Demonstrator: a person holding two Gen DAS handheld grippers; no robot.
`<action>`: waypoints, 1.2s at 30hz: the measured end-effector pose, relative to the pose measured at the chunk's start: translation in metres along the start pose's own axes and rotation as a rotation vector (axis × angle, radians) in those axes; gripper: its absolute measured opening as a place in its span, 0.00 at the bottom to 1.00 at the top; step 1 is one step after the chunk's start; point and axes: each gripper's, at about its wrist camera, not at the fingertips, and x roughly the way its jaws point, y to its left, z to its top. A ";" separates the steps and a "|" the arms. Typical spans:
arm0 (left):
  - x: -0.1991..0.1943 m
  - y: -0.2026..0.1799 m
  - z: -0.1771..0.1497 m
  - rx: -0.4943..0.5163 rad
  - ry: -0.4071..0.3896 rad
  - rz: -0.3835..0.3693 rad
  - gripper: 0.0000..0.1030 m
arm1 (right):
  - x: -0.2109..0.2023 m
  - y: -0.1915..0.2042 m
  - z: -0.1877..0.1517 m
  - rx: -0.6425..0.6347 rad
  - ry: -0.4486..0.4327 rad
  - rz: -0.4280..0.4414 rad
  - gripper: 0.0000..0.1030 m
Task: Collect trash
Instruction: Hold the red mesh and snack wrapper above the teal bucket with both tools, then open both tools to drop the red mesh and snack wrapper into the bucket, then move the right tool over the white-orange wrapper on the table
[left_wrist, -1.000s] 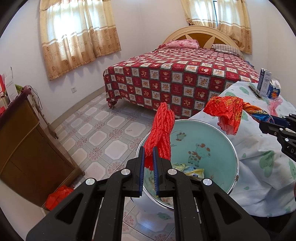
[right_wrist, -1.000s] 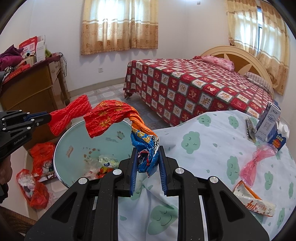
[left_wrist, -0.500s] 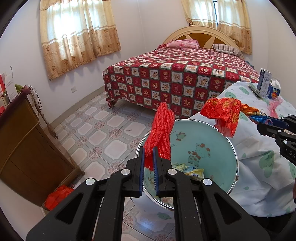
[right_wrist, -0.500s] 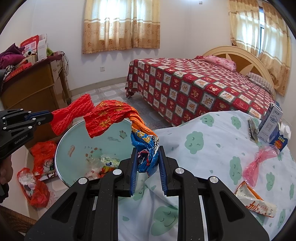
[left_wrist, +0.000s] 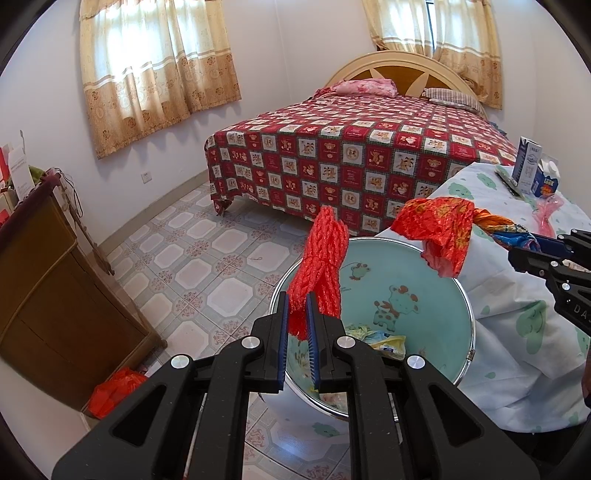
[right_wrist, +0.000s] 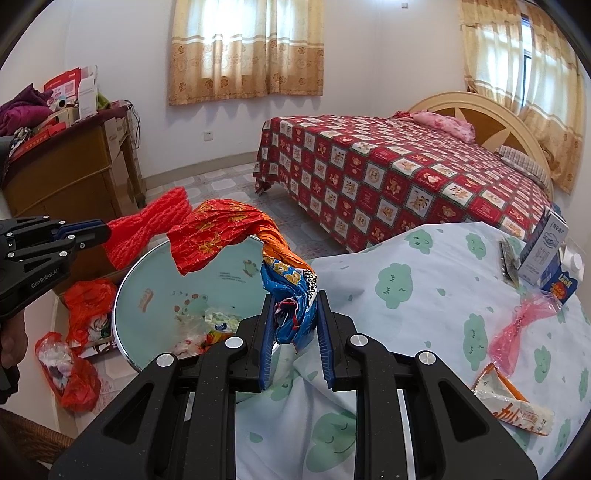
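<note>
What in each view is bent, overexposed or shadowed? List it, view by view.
Left wrist view: fisheye bows the white wall and the curtained window, which glows overexposed; dark vignette fills the corners; the round pale-blue cartoon-print basin stays sharp. Right wrist view: same curvature and black corners; the right-hand window is blown out; soft daylight, only faint shadows on the cloud-print white tablecloth.

Two black grippers are in view, the left gripper (left_wrist: 296, 314) pinching one red mesh net (left_wrist: 321, 266) and the right gripper (right_wrist: 293, 325) pinching one crumpled red, orange and blue wrapper (right_wrist: 236, 232), both above one round basin (right_wrist: 207, 280) painted with cartoon animals. On the counter (right_wrist: 424, 295) beside the basin lie one pink plastic bag (right_wrist: 517, 328), one torn white and orange packet (right_wrist: 513, 406) and two cartons (right_wrist: 543, 247). On the floor beside the basin sit two red plastic bags (right_wrist: 86, 302), and beyond it stands one bed (right_wrist: 406, 166).
</note>
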 end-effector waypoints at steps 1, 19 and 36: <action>0.000 0.000 0.000 0.001 0.001 -0.007 0.11 | 0.000 0.000 0.000 -0.004 0.003 0.010 0.24; -0.002 -0.016 -0.004 0.011 -0.004 -0.005 0.56 | -0.001 -0.005 -0.008 0.017 -0.004 0.007 0.50; 0.002 -0.052 -0.021 0.070 0.029 -0.042 0.75 | -0.064 -0.111 -0.063 0.203 -0.017 -0.227 0.62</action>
